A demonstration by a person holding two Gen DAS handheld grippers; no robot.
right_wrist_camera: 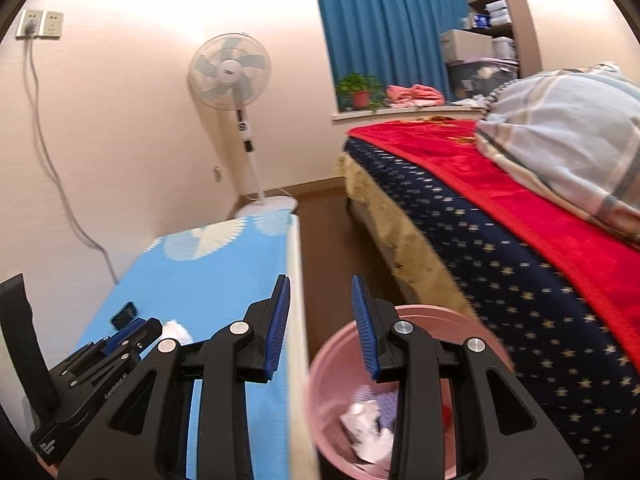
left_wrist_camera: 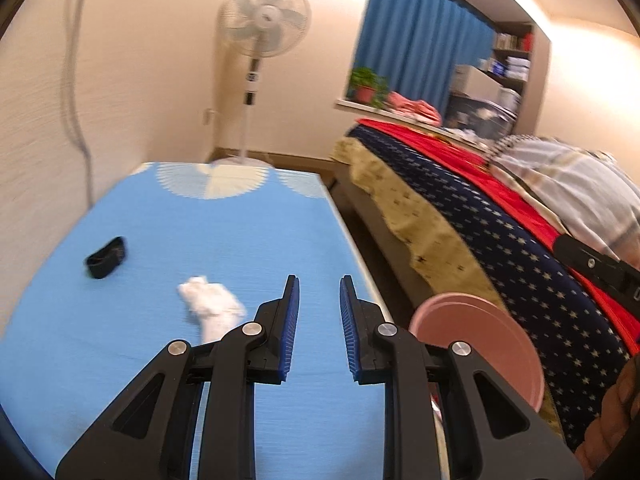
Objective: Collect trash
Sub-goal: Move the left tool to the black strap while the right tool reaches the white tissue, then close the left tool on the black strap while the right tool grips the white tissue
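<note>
Blue-covered table (left_wrist_camera: 240,232), blurred white tissue (left_wrist_camera: 212,304), pink bin (right_wrist_camera: 332,364) half hidden.

Layout relative to the bench (left_wrist_camera: 240,240): crumpled tissue (left_wrist_camera: 212,308) and strap (left_wrist_camera: 106,258) lie on it; waste bin (right_wrist_camera: 332,360) stands right of it, holding paper scraps (right_wrist_camera: 368,428); bed (right_wrist_camera: 500,260) farther right; pedestal fan (left_wrist_camera: 262,32) behind.

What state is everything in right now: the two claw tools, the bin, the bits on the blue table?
left gripper: open, nothing between its jaws.
right gripper: open, empty, above the bin's rim.
pink bin: upright on the floor beside the table, crumpled paper inside.
white tissue: crumpled, lying loose on the blue table, not picked up.
black object: lying on the table, apart from the tissue.
fan: standing; blades look still.
</note>
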